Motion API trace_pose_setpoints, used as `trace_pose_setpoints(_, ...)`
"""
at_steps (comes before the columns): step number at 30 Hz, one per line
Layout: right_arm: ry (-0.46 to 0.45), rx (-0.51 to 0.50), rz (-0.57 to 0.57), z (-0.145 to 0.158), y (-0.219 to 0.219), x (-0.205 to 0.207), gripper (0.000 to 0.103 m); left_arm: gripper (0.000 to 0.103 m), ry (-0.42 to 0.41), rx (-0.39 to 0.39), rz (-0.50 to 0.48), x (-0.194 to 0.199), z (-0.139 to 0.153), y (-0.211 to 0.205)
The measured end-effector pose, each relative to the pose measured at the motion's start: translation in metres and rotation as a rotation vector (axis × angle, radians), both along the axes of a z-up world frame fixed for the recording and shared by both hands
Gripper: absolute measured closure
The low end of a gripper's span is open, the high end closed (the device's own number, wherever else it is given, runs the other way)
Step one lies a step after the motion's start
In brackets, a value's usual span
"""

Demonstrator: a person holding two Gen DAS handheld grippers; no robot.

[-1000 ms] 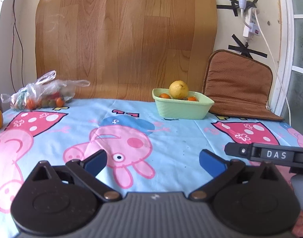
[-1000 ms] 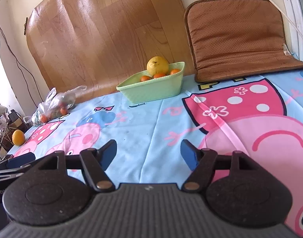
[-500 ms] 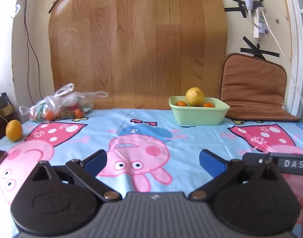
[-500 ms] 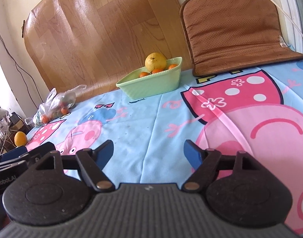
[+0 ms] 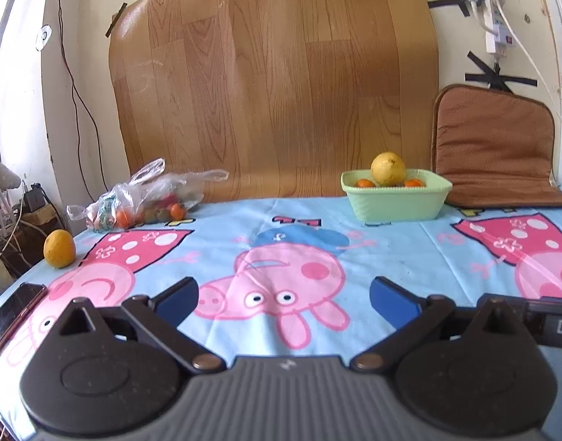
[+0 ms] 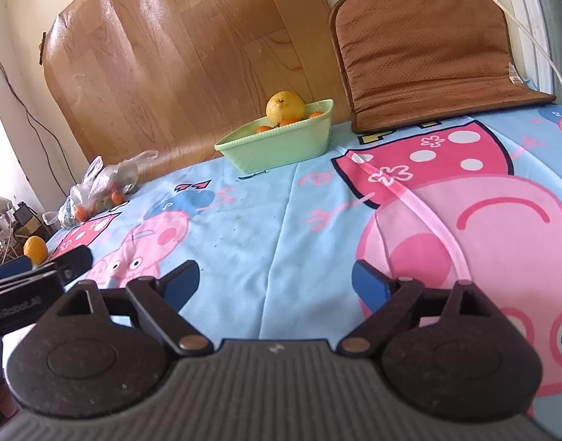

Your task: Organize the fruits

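A pale green basket [image 5: 395,202] [image 6: 281,147] stands at the back of the table with a big yellow citrus [image 5: 388,169] [image 6: 285,106] and small oranges in it. A clear plastic bag [image 5: 145,198] [image 6: 101,187] of small fruits lies at the back left. A lone orange fruit [image 5: 59,249] [image 6: 35,249] sits at the table's left edge. My left gripper [image 5: 284,299] stands open over the cloth, nothing between its blue pads. My right gripper [image 6: 275,281] has its jaws opening wide, with nothing between them. Both are well short of every fruit.
A cartoon-pig tablecloth [image 5: 288,257] covers the table. A dark phone [image 5: 13,312] lies at the near left edge. A brown cushion [image 5: 494,147] [image 6: 424,55] leans on the back wall at right, a wood-grain sheet [image 5: 273,84] behind the table. Cables and clutter sit beyond the left edge.
The left view has swung leftward and up, bringing the lone orange and the phone into sight. The right gripper's jaws have spread wider.
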State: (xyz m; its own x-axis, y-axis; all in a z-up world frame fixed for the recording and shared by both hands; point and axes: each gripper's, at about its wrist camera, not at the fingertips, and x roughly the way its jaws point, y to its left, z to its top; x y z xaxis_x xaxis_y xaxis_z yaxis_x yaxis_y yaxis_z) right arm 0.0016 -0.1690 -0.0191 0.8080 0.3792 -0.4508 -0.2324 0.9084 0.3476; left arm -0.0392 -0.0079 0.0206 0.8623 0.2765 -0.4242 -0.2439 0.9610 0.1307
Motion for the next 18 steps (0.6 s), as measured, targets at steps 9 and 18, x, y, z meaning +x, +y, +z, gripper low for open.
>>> trace_pose_setpoints(9, -0.024, -0.024, -0.005, -0.0052, 0.0029, -0.0045, 0.009, 0.000, -0.002, 0.070, 0.022, -0.0037, -0.0002, -0.0082)
trace_pose_setpoints(18, -0.022, 0.006, -0.014, -0.0060, 0.0004, -0.0071, 0.009, 0.000, 0.007, 0.013, -0.015, -0.0055, 0.0029, -0.0065)
